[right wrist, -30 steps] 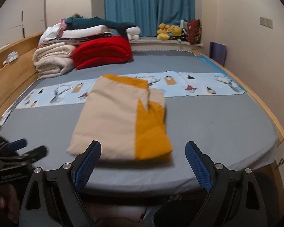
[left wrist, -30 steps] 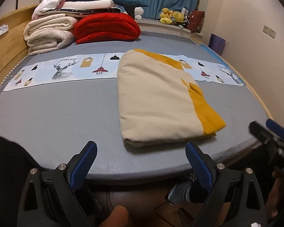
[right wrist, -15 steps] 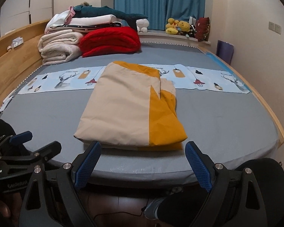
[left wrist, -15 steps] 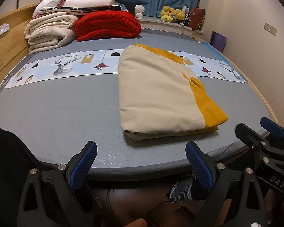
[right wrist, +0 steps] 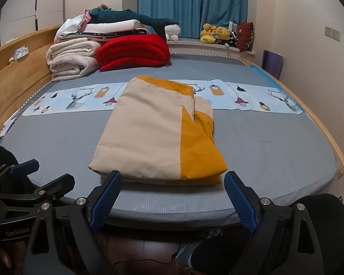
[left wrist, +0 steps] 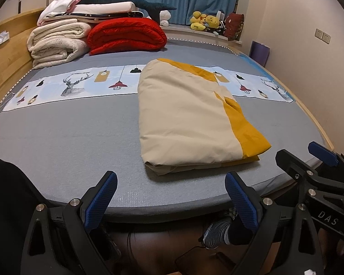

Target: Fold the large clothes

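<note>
Broadly, a grey bed (left wrist: 64, 142) fills both views, with a printed strip of deer and lamps (left wrist: 78, 86) running across it. At the far left corner sits a stack of rolled cream blankets (left wrist: 57, 43) beside a folded red quilt (left wrist: 126, 36), with more folded bedding and a dark teal plush on top. Near the bed's front edge lies the folded beige and mustard cover (left wrist: 190, 116), a tidy rectangle with the mustard band along its right side; its far end overlaps the printed strip. The left gripper (left wrist: 172, 197) hangs just off the bed's front edge, jaws spread wide and holding nothing. The right gripper (right wrist: 172, 197) hangs likewise in front of the cover, jaws wide apart and empty. Neither touches the cloth.
</note>
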Demonstrator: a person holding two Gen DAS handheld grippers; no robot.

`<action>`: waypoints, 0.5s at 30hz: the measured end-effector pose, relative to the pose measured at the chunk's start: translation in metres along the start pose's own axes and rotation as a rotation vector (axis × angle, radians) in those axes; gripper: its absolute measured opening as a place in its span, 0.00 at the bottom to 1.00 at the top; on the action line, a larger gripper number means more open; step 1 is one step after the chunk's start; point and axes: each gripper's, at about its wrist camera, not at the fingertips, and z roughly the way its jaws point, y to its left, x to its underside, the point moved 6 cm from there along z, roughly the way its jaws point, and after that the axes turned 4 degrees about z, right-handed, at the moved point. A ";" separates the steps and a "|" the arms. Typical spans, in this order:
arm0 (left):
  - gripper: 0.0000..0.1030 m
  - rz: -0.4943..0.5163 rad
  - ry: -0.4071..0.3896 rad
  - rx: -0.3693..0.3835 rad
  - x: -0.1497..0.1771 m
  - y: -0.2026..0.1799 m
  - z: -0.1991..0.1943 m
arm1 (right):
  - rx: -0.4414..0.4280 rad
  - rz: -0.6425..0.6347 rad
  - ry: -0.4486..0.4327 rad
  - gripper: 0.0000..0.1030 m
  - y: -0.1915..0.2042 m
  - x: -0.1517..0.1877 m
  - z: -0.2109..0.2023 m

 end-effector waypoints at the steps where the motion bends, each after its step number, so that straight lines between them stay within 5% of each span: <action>1: 0.91 0.000 0.000 -0.001 0.000 0.000 0.000 | 0.001 -0.001 0.000 0.88 0.000 0.000 0.000; 15: 0.91 -0.001 -0.003 -0.001 0.000 -0.001 0.001 | 0.001 0.000 -0.002 0.88 -0.002 -0.001 0.001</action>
